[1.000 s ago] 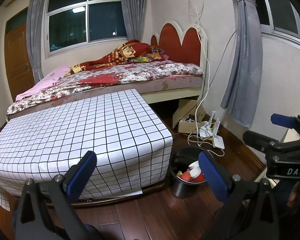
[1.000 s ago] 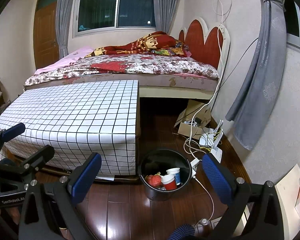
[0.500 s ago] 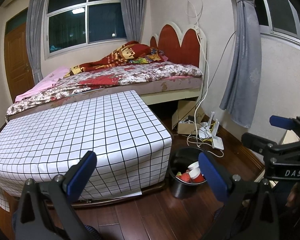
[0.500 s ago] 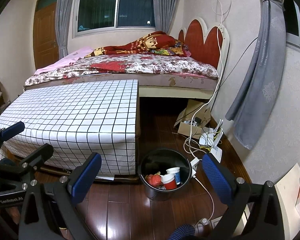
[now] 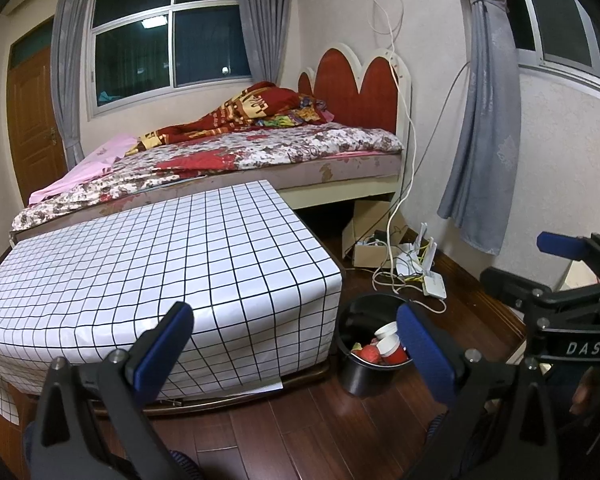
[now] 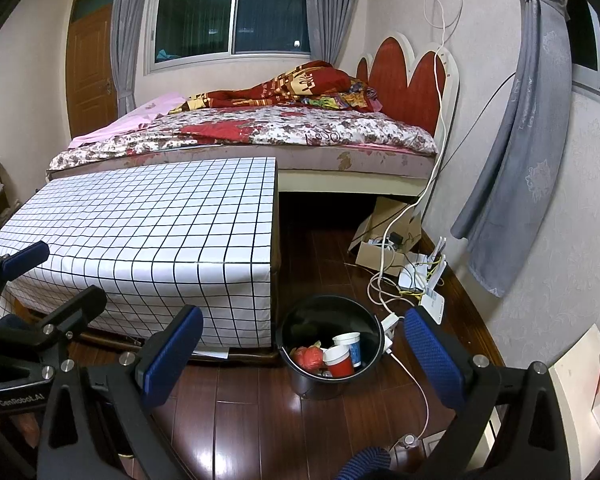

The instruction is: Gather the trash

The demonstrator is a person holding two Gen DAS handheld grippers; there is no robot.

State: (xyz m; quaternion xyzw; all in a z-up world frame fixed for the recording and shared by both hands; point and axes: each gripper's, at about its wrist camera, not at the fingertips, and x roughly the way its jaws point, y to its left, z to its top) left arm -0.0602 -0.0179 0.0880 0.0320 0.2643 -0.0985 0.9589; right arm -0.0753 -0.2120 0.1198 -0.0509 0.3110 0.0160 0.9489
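A black trash bin (image 5: 362, 372) (image 6: 324, 376) stands on the wood floor at the corner of the checked table. Inside it lie paper cups (image 6: 348, 346) (image 5: 388, 330), a red cup (image 6: 338, 364) and a red crumpled piece (image 6: 306, 358). My left gripper (image 5: 294, 346) is open and empty, held above the floor in front of the table and bin. My right gripper (image 6: 304, 354) is open too, with nothing between its blue pads, and the bin shows between them. Each gripper appears at the side of the other's view.
A low table under a white grid cloth (image 5: 148, 268) (image 6: 152, 224) fills the left. Behind it is a bed (image 6: 260, 132). Cables, a router (image 6: 430, 280) and a cardboard box (image 6: 384, 232) lie by the right wall. A white cable (image 6: 414, 384) runs across the floor beside the bin.
Both views have shifted only slightly; the left wrist view has drifted a little. The grippers stay open and the bin has not moved.
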